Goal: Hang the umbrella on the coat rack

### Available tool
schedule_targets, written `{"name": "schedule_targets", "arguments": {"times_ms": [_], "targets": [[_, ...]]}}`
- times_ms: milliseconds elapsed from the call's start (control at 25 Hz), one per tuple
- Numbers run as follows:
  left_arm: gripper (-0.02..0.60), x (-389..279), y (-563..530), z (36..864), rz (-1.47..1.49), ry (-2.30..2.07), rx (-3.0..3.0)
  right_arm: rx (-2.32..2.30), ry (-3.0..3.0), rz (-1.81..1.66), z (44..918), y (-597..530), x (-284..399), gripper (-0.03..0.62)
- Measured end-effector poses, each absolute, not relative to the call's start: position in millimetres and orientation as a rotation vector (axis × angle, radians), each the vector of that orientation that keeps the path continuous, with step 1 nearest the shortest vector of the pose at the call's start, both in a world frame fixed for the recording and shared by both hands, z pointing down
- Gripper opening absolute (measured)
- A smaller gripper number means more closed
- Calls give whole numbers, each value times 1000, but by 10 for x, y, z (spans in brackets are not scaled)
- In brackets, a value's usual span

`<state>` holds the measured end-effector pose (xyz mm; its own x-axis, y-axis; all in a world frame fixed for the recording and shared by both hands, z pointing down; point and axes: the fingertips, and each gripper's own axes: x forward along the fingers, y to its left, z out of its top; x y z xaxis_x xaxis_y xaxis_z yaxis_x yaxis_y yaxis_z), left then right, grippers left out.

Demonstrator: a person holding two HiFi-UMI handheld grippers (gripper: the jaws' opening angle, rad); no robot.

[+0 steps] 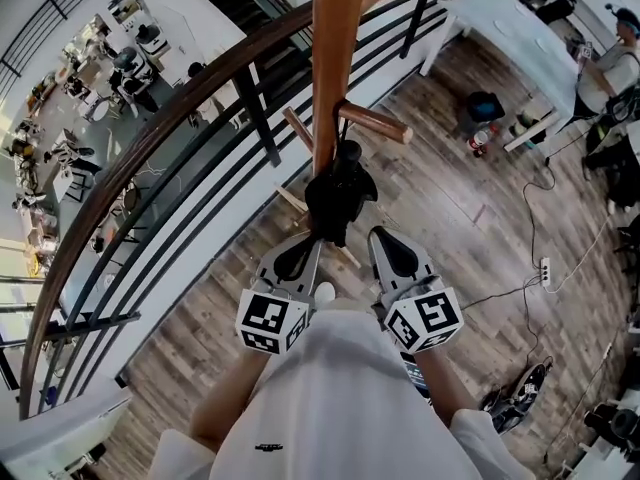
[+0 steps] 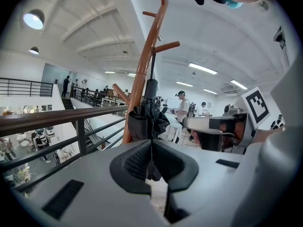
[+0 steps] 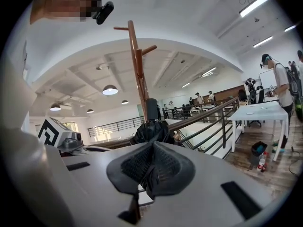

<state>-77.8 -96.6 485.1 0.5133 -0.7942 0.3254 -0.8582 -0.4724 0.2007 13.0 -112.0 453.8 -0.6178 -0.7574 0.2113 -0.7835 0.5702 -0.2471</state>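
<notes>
Black folded fabric umbrella (image 1: 340, 193) hangs at the centre of the head view. A thin dark loop suspends it from the short round wooden peg (image 1: 378, 123) of the tall brown wooden coat rack (image 1: 335, 48). The loop appears to carry the weight, and the body hangs upright against the pole, which is the placement the task calls for.

Left gripper (image 1: 316, 244): jaws pressed together, tips at the umbrella's lower end. The left gripper view shows a dark strip below the pads; whether this is nipped fabric cannot be determined.

Right gripper (image 1: 377, 236): jaws likewise pressed together, tips just beside the lower end on the opposite side.

Judgement: both grippers flank the lower end to steady the hanging body against swing, not to support it.

Dark metal railing (image 1: 180, 118) curves from lower left to upper centre, just behind the rack.

Writing: each marker cube (image 1: 270, 323) carries black-and-white square patterns only, no letters. A small dark mark on the person's white garment (image 1: 268, 448) is too small to read. No brand is visible on the umbrella or rack.
</notes>
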Motion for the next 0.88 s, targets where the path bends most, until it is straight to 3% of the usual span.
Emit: {"name": "schedule_targets", "arguments": {"times_ms": [880], "targets": [[26, -568, -883, 4786, 249, -1313, 2475, 1123, -2728, 638, 4922, -720, -324, 35]]}}
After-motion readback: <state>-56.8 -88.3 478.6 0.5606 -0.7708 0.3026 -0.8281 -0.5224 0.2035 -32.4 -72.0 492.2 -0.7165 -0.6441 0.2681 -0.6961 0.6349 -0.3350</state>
